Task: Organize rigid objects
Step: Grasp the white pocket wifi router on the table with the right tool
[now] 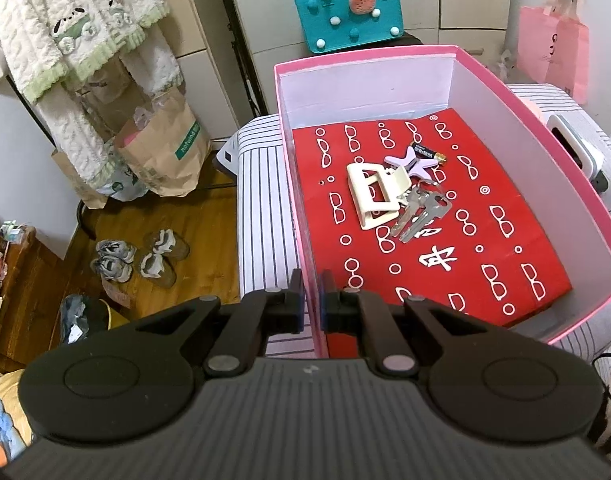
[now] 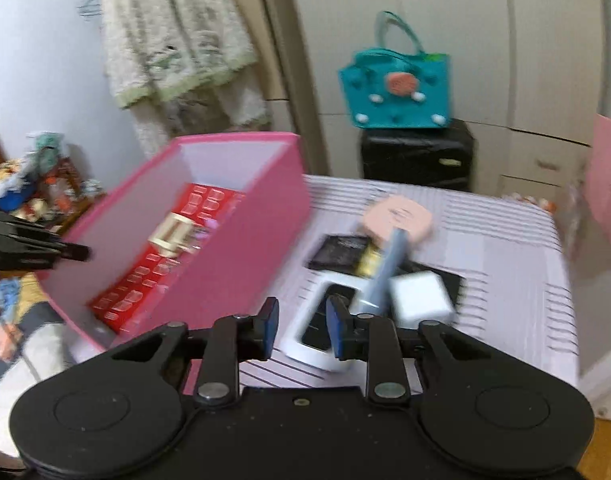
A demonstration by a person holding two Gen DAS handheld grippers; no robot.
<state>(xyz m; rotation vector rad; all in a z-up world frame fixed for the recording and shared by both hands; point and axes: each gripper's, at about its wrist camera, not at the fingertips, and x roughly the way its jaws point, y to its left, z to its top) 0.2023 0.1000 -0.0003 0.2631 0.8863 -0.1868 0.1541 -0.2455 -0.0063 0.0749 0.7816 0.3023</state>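
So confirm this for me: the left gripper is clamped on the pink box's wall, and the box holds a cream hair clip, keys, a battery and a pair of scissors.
No scissors. The left wrist view shows the left gripper clamped on the pink box wall, and inside a cream hair clip, keys, a battery and a pale star-shaped piece.

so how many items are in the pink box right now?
4, clustered mid-box on the red liner: cream hair claw, lilac star-shaped clip behind it, battery under the clip's far side, bunch of keys right of the claw. Smaller bits could hide underneath.
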